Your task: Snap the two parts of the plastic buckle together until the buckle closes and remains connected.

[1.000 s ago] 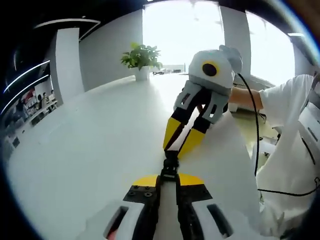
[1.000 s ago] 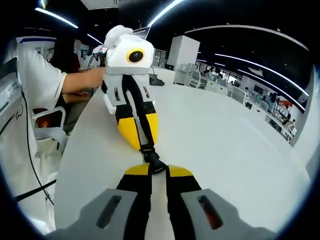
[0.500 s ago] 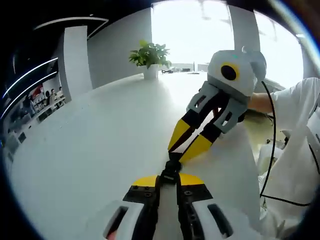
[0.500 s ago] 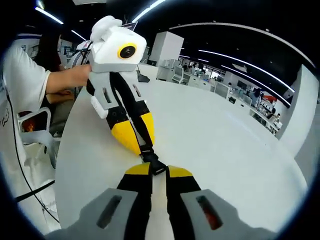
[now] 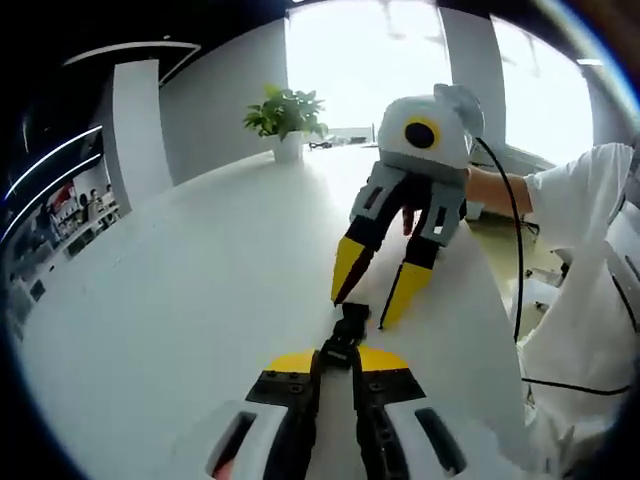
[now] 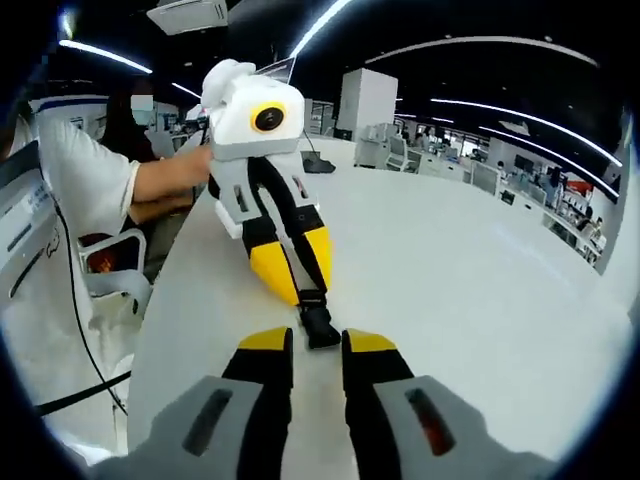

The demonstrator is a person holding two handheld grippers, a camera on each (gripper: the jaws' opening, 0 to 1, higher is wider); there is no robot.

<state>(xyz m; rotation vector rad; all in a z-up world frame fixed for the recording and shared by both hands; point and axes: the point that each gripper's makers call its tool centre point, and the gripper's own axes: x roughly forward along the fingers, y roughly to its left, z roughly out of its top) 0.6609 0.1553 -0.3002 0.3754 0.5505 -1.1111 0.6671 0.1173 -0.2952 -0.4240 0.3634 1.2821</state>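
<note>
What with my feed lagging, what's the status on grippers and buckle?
Left gripper shut on buckle. Right gripper open, jaws off it. Buckle looks joined; latch unconfirmed. Nothing blocking.

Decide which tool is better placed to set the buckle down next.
Left: the left tool is shut on the buckle, while the right tool stands open, off it.

right gripper (image 6: 315, 343) | fingers (image 5: 407, 290) parted since earlier | buckle (image 6: 318, 322) released
</note>
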